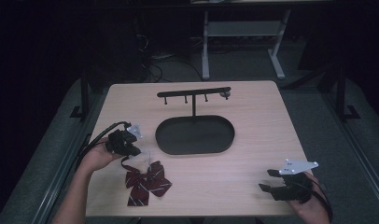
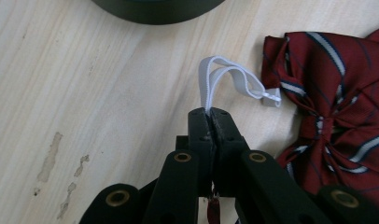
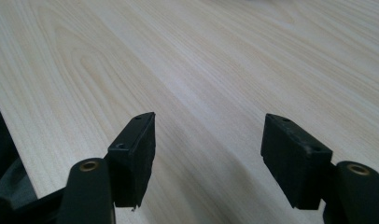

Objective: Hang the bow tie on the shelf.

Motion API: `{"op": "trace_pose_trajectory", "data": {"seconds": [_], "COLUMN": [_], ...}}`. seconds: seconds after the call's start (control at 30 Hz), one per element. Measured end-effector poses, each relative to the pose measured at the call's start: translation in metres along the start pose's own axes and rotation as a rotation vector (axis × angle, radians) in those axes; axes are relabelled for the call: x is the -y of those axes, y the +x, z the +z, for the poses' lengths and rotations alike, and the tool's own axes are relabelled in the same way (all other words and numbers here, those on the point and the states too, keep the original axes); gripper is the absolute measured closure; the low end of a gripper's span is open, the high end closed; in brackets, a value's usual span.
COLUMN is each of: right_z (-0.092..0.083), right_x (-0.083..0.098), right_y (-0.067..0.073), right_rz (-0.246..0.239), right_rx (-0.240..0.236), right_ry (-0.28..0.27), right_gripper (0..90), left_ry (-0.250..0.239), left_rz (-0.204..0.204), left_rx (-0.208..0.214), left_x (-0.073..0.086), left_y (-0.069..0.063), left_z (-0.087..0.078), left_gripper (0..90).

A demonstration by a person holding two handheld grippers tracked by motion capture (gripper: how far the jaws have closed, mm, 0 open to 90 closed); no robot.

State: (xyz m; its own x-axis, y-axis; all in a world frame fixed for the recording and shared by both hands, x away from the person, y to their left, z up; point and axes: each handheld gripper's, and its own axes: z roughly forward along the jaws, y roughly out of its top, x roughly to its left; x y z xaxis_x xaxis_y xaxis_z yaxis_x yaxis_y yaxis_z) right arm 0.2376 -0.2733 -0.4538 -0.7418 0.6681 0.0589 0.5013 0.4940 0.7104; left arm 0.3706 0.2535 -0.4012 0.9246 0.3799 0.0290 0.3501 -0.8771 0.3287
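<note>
Pinching white elastic loop [image 2: 223, 77] of striped maroon bow tie [image 2: 339, 112], left tool [image 2: 209, 114]; right tool [image 3: 215, 154] apart.

The bow tie [image 1: 147, 183] is dark red with thin white and navy stripes, tied in a bow with two tails hanging below; it lies flat on the pale wood at the lower left of the high view, and fills the right edge of the left gripper view; its white elastic strap [image 2: 227, 79] rises in a narrow loop at centre frame, one end pinched between black jaws.
</note>
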Motion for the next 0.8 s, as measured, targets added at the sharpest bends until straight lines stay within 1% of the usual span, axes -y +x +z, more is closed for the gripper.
{"op": "trace_pose_trajectory", "data": {"seconds": [0.03,0.07,0.2,0.3,0.33,0.4,0.47,0.53,0.67,0.8], "right_z": [0.0,-0.001,-0.002,-0.001,-0.001,0.0,0.0,0.0,0.0,0.001], "right_x": [0.0,0.0,0.0,-0.001,-0.001,-0.001,-0.002,-0.001,-0.001,-0.002], "right_y": [0.0,0.001,0.001,0.001,0.002,0.003,0.003,0.003,0.003,0.004], "right_rz": [-0.001,-0.003,-0.003,0.003,-0.002,-0.003,-0.004,-0.003,-0.005,-0.008], "right_rx": [0.0,0.002,0.004,0.0,0.0,0.0,0.001,0.0,-0.005,-0.006], "right_ry": [0.002,0.005,-0.004,-0.001,0.009,0.01,0.01,0.011,0.017,0.018], "right_gripper": [34.9,34.8,34.9,35.1,35.1,35.1,35.1,35.1,35.1,35.1], "left_ry": [0.003,0.006,0.004,0.002,0.011,0.016,0.028,0.025,0.027,0.028], "left_rz": [0.005,0.015,0.022,0.029,0.034,0.035,0.047,0.047,0.06,0.075], "left_rx": [-0.002,-0.014,-0.021,-0.021,-0.025,-0.024,-0.027,-0.028,-0.04,-0.04], "left_x": [-0.001,-0.002,-0.003,-0.003,-0.003,-0.003,-0.003,-0.004,-0.007,-0.01], "left_y": [-0.001,-0.003,-0.005,-0.008,-0.009,-0.01,-0.011,-0.013,-0.016,-0.018], "left_z": [-0.002,-0.005,-0.01,-0.013,-0.014,-0.014,-0.016,-0.017,-0.022,-0.026], "left_gripper": [88.2,88.1,88.1,88.1,88.1,88.1,88.1,88.1,88.0,88.1]}}
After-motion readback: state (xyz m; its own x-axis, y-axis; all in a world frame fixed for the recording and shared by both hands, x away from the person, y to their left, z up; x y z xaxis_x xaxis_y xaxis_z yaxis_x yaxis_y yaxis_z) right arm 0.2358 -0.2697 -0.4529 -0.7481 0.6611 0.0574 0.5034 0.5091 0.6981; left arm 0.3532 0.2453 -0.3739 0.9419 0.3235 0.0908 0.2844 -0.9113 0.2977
